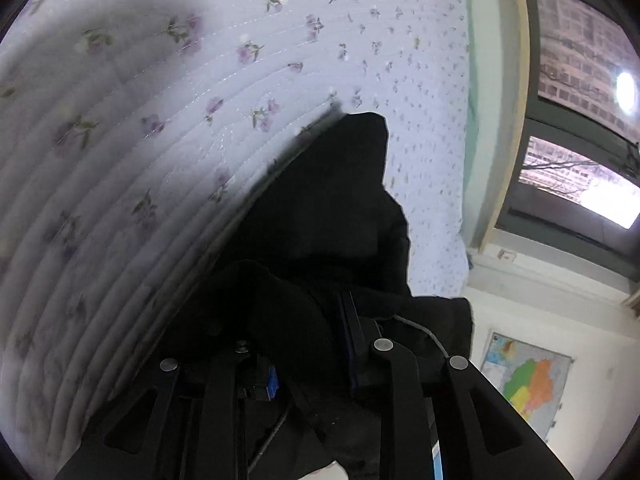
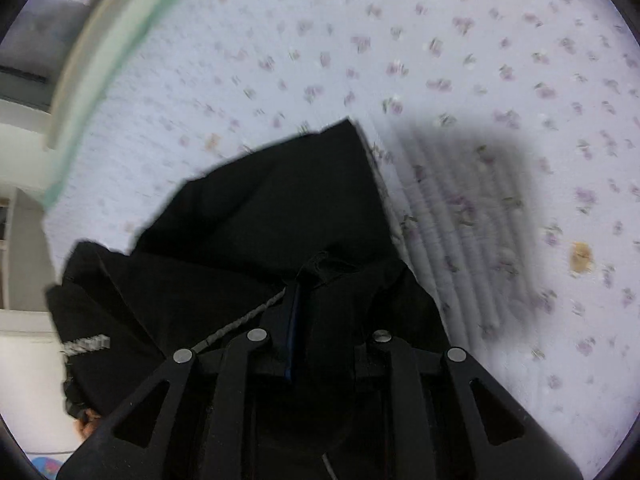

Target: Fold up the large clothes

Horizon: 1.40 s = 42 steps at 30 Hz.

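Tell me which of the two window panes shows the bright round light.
The upper pane in the left wrist view: the round light glows at its right edge. The lower pane shows only bare branches and a bright rectangular patch.

Black garment (image 1: pixel 332 216) is draping over the left gripper (image 1: pixel 316 320), hiding its fingertips, so how its jaws are standing cannot be told. In the right wrist view the same cloth (image 2: pixel 260 216) is swallowing the right gripper (image 2: pixel 316 304) tips too. White lettering (image 2: pixel 86 345) on the garment is smearing into an unreadable streak. The bedspread (image 2: pixel 460 60) flowers are blurring there. The wall map (image 1: pixel 524 384) is showing colours only, its print too small to read.
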### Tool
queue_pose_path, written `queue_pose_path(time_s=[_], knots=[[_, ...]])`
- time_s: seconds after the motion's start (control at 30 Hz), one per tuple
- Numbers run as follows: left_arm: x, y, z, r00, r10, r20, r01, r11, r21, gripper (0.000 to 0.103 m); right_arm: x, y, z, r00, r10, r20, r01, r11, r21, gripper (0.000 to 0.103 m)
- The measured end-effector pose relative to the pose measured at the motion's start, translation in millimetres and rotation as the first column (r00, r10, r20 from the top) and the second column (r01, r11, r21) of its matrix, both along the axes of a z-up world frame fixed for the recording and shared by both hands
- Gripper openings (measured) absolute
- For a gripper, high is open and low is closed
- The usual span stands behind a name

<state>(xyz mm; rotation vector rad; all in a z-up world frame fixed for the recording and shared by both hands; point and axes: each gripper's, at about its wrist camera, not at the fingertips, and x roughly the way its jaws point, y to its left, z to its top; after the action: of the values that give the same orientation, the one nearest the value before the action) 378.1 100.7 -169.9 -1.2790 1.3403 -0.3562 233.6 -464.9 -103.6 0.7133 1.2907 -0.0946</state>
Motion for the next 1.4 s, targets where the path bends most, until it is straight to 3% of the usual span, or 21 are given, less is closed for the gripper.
queue_pose_path(time_s=[0.07,0.13,0.2,0.3,0.33,0.37,0.47,0.53,0.57,0.63,0.7,0.77,0.87,0.93,1.1,1.13,1.17,1.2,1.27,1.4], knots=[[-3,1,7,0.998,-0.050,0.029,0.049,0.999,0.018,0.026,5,2,2,0.999,0.036,-0.019,-0.037,0.999,-0.020,0.022],[-1,-1,26,0.988,-0.139,0.072,0.133,0.987,0.090,0.029,4,-2,10,0.998,0.055,-0.016,-0.055,0.998,0.010,0.023],[-8,-1,55,0.965,-0.225,0.136,0.206,0.968,0.141,0.035,-5,-12,30,0.997,0.075,0.027,-0.076,0.996,0.044,0.028],[-29,3,108,0.913,-0.325,0.248,0.275,0.937,0.216,0.069,-30,-27,67,0.989,0.085,0.121,-0.099,0.989,0.109,0.036],[-31,3,118,0.902,-0.333,0.275,0.276,0.934,0.227,0.080,-35,-31,78,0.986,0.079,0.146,-0.099,0.986,0.136,0.043],[-36,6,132,0.888,-0.339,0.311,0.275,0.933,0.234,0.083,-47,-37,92,0.979,0.072,0.189,-0.105,0.981,0.166,0.054],[-46,14,163,0.864,-0.350,0.362,0.236,0.917,0.322,0.083,-70,-42,121,0.962,0.078,0.262,-0.099,0.993,0.068,0.080],[-44,1,166,0.848,-0.415,0.329,0.224,0.844,0.487,0.083,-76,-42,128,0.956,0.089,0.280,-0.089,0.996,-0.013,0.083],[-39,-9,165,0.847,-0.435,0.306,0.226,0.816,0.532,0.083,-75,-42,125,0.957,0.092,0.275,-0.087,0.996,-0.031,0.083],[-21,-31,151,0.847,-0.474,0.239,0.226,0.729,0.647,0.083,-70,-39,116,0.961,0.103,0.257,-0.092,0.994,-0.054,0.083],[-7,-38,134,0.841,-0.492,0.225,0.223,0.694,0.684,0.083,-60,-36,105,0.964,0.137,0.227,-0.111,0.986,-0.122,0.083],[3,-38,121,0.842,-0.494,0.217,0.216,0.677,0.703,0.083,-46,-35,92,0.963,0.179,0.201,-0.147,0.976,-0.163,0.083],[25,-34,104,0.837,-0.503,0.216,0.248,0.700,0.670,0.083,-23,-39,76,0.960,0.210,0.187,-0.177,0.968,-0.177,0.083],[46,-36,90,0.829,-0.512,0.224,0.304,0.750,0.587,0.083,-7,-41,66,0.958,0.221,0.181,-0.190,0.966,-0.174,0.083],[71,-46,78,0.816,-0.507,0.278,0.350,0.815,0.461,0.082,32,-35,35,0.947,0.283,0.153,-0.265,0.956,-0.129,0.083],[72,-48,78,0.815,-0.503,0.287,0.346,0.821,0.455,0.072,35,-30,32,0.942,0.299,0.149,-0.281,0.951,-0.131,0.067],[74,-51,78,0.811,-0.504,0.297,0.347,0.824,0.448,0.056,36,-23,30,0.931,0.331,0.154,-0.310,0.940,-0.143,0.041],[74,-54,77,0.810,-0.513,0.284,0.356,0.815,0.458,0.015,35,-15,30,0.921,0.359,0.153,-0.334,0.928,-0.164,0.033],[67,-53,87,0.815,-0.502,0.291,0.335,0.816,0.470,0.012,29,-6,44,0.912,0.376,0.162,-0.327,0.908,-0.263,0.023],[68,-45,123,0.822,-0.442,0.360,0.247,0.845,0.474,0.010,24,-12,98,0.898,0.368,0.241,-0.260,0.885,-0.385,0.020]])
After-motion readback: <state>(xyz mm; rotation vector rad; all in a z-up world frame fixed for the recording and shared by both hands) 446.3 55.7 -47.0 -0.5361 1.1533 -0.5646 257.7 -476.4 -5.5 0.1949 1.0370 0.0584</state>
